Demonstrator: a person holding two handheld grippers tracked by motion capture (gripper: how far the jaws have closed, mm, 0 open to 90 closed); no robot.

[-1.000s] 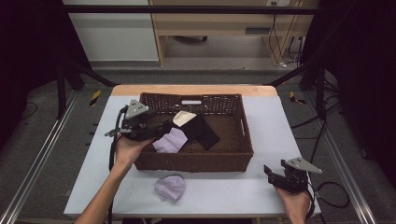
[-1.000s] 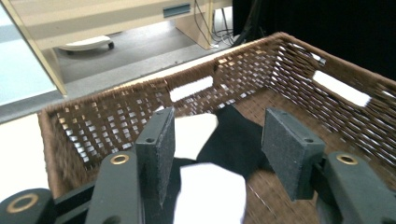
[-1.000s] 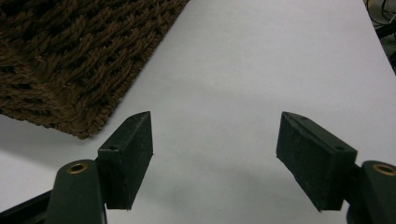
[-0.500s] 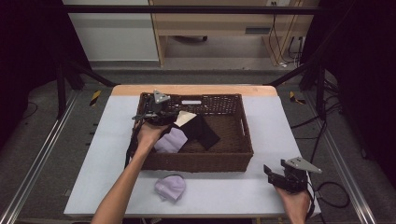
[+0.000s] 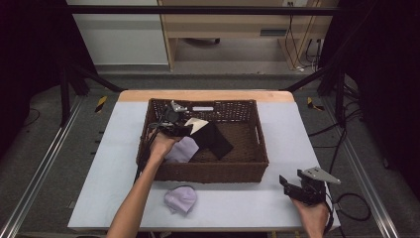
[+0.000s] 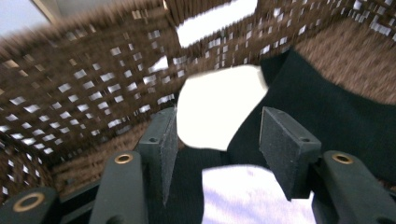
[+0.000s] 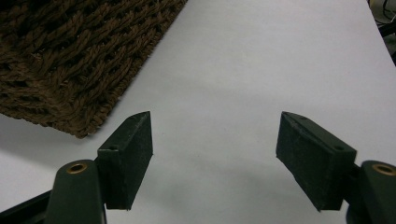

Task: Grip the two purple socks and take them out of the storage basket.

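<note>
I see a cream cloth (image 6: 219, 112) just ahead of my left tongs (image 6: 217, 154), lying on a black cloth (image 6: 322, 121) inside the wicker basket (image 5: 247, 171); a lilac cloth (image 6: 252, 196) sits beneath the spread jaws. My right tongs (image 7: 212, 156) hover spread over the bare tabletop (image 7: 261, 70), the basket's corner at their left. Another lilac cloth (image 5: 181, 197) lies outside the basket, behind my left tongs.

The high view is dim with dark edges. The left gripper view is motion-blurred, its white cloth (image 6: 219, 109) overexposed. The right gripper view is sharp, with soft shadows on the table (image 7: 261, 60).
</note>
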